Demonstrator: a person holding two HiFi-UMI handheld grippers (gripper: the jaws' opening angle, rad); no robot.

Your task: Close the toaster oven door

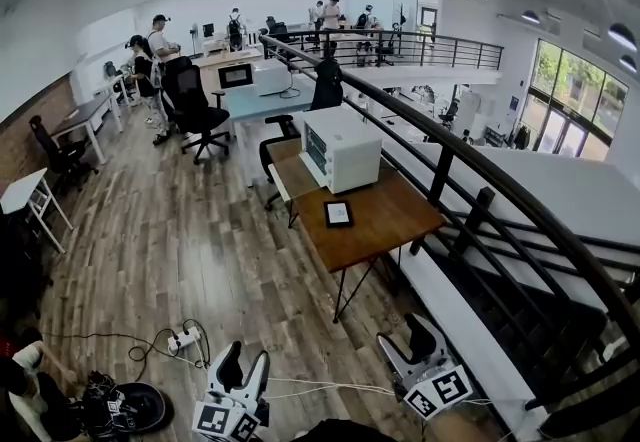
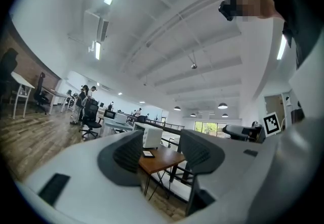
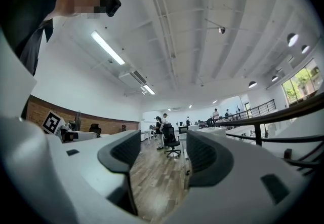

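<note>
A white toaster oven (image 1: 341,147) stands at the back of a small wooden table (image 1: 385,222), several steps ahead of me; from here I cannot tell how its door stands. It shows small between the jaws in the left gripper view (image 2: 152,136). My left gripper (image 1: 243,370) is low at the bottom of the head view, open and empty, and it points at the table (image 2: 163,160). My right gripper (image 1: 412,350) is beside it, also open and empty. In the right gripper view it (image 3: 163,154) faces the wood floor and a black office chair (image 3: 171,142).
A small black tablet (image 1: 338,213) lies on the table in front of the oven. A black railing (image 1: 480,180) runs along the table's right side. A power strip with cables (image 1: 183,339) lies on the floor near my feet. Desks, chairs (image 1: 195,105) and people fill the back.
</note>
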